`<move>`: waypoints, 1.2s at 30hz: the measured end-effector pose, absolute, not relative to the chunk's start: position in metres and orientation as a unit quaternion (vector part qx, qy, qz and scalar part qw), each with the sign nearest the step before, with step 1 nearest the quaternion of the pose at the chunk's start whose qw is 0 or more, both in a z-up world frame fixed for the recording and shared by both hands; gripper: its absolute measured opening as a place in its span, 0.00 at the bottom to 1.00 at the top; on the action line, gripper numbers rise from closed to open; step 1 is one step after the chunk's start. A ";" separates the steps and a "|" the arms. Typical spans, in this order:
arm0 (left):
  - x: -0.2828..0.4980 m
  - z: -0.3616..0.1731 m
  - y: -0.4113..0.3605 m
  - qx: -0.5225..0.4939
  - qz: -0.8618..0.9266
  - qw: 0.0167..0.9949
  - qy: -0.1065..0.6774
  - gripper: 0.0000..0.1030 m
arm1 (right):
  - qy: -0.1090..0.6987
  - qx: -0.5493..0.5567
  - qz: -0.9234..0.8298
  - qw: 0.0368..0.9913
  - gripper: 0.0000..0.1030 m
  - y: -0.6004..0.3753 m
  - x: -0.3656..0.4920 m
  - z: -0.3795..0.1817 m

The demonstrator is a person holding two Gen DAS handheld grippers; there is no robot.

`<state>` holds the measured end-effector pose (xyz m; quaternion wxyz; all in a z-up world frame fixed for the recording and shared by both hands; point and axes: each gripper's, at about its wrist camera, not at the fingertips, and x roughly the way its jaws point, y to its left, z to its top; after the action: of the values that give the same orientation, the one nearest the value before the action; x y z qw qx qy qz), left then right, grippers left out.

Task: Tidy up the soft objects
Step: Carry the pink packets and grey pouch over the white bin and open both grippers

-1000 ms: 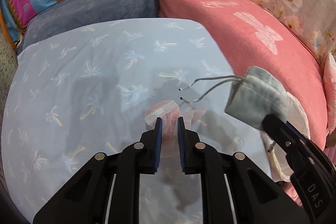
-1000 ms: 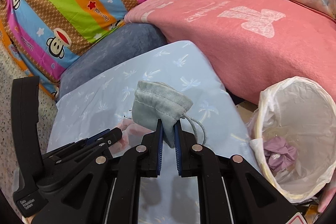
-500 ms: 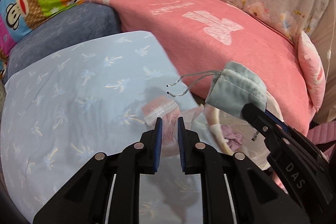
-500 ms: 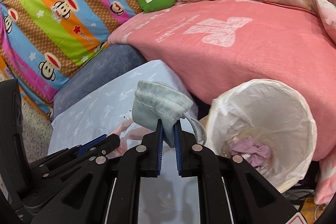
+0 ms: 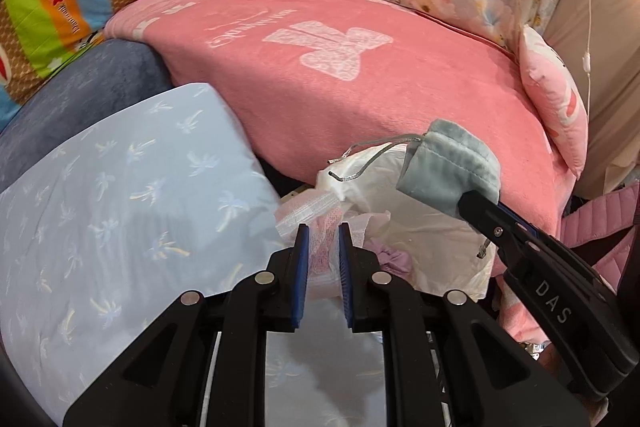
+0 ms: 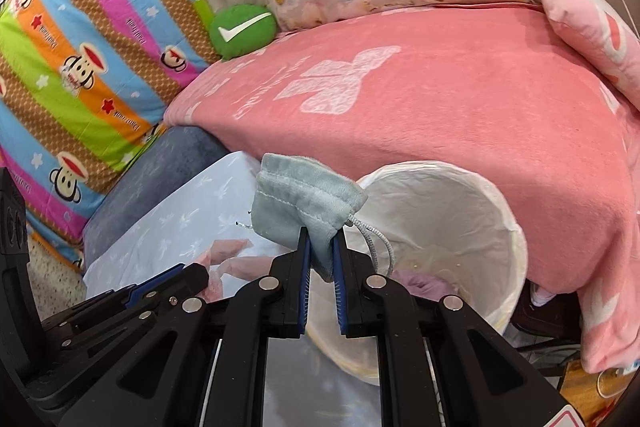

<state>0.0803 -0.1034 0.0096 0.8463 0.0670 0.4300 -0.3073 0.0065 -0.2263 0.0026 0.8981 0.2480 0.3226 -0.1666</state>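
Both loads have been carried off the pale blue pillow point(image 5: 120, 211) and across to the white-lined bin point(image 6: 496, 211), which a second ago lay at the far right of both views and is now seen directly beyond both sets of fingertips, wedged against the near edge of the pink blanket point(image 5: 360, 87) on the bed. By this reading, the carrying leg is nearly done and only the drop remains; a lilac item point(image 5: 390, 259) is already seen inside the liner.

The right hand-held gripper point(image 6: 321, 255) is held pitched downward, its jaws narrow and clamped on the lower corner of the grey-blue drawstring pouch point(image 6: 304, 197), which is kept above the bin's near rim with its cord dangling toward the opening. The left hand-held gripper point(image 5: 322, 247) is likewise tilted down, narrowly closed on a pink mesh piece in clear wrap point(image 5: 316, 223), poised at the pillow's right edge just short of the liner.

Neither item is yet released, and the pouch is judged closer to going in than the wrapped piece.
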 end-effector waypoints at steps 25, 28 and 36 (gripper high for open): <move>0.067 0.021 -0.144 0.075 -0.303 0.862 0.400 0.61 | 0.315 0.267 -0.196 0.889 0.15 -0.262 -0.020 -0.003; 0.069 0.019 -0.139 0.073 -0.292 0.864 0.403 0.64 | 0.317 0.267 -0.193 0.890 0.15 -0.261 -0.018 -0.004; 0.074 0.016 -0.126 0.065 -0.275 0.867 0.409 0.66 | 0.323 0.259 -0.183 0.892 0.15 -0.255 -0.010 -0.004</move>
<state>0.0736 -0.1261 0.0159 0.8674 0.0651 0.4094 -0.2753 -0.0100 -0.2553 -0.0040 0.8918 0.2590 0.3229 -0.1827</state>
